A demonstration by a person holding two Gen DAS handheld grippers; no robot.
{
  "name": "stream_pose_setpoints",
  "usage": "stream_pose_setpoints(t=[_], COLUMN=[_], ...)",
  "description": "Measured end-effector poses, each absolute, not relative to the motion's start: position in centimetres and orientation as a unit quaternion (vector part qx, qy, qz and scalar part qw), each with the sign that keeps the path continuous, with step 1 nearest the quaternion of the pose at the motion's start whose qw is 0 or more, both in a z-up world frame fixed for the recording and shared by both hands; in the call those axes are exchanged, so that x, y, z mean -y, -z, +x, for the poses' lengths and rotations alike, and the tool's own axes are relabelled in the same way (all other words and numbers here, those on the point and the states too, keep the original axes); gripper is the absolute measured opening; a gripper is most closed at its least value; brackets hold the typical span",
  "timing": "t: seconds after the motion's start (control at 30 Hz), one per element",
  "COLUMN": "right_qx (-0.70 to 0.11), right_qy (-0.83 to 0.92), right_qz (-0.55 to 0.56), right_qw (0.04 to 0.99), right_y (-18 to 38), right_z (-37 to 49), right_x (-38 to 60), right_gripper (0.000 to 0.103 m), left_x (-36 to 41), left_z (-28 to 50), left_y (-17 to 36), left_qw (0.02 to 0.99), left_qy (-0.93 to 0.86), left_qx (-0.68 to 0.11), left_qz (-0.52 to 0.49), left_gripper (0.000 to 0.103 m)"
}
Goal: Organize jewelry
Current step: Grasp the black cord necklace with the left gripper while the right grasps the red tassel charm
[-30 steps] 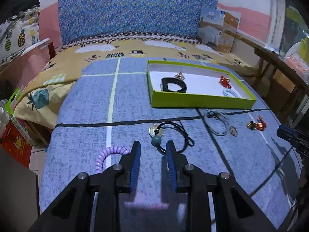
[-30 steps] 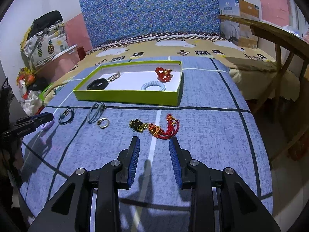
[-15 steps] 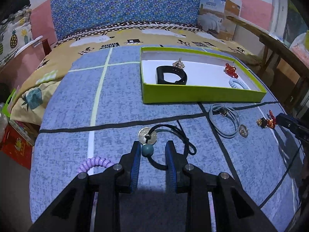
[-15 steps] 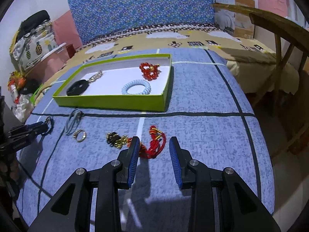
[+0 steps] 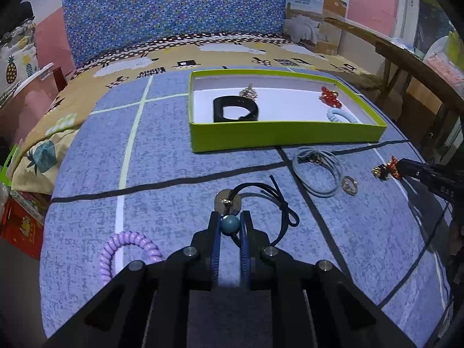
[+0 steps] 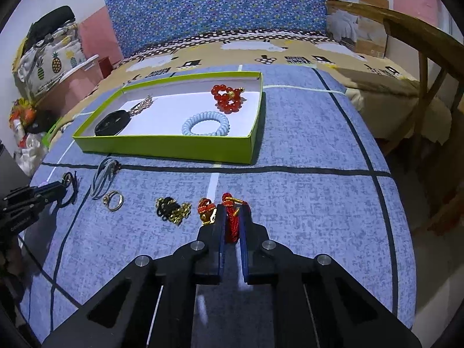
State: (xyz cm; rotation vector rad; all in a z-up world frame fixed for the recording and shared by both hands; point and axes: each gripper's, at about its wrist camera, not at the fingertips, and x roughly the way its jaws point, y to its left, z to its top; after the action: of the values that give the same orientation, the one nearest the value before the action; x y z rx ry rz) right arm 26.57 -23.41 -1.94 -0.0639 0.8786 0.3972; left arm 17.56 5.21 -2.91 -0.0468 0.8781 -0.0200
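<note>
Left view, lower centre: left gripper [image 5: 230,226] is closing on the teal round bead [image 5: 230,224] of a black cord necklace. Only the right view, lower centre, is showing the right gripper [image 6: 232,226] clamping the red braided cord bracelet [image 6: 231,220]; the lime-green cardboard tray [image 6: 174,148] is sitting upper left.

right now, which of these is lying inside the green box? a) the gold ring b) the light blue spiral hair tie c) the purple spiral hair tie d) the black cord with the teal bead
b: the light blue spiral hair tie lies on the white floor of the green box, beside the red bead bracelet; the other three are out on the blue cloth.
</note>
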Motion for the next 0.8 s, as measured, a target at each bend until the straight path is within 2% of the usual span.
stream_pose_setpoints(t=[0.37,0.8], right_qx=[-0.406,-0.362], right_qy=[-0.199,-0.221], right_qz=[-0.011,0.001], right_qw=[0.892,0.906], right_y=[0.8,-2.6], right_z=[24.2,22.3], right_x=[24.6,24.1], right_gripper=[0.007,0.007], left_x=[-3.9,-2.7], left_z=[15.5,14.2], left_y=[2.3,-0.8], left_qw=[0.909,0.925], left_qy=[0.034,0.061], left_qx=[-0.415,-0.374], left_qz=[-0.028,-0.026], left_gripper=[0.014,0.014])
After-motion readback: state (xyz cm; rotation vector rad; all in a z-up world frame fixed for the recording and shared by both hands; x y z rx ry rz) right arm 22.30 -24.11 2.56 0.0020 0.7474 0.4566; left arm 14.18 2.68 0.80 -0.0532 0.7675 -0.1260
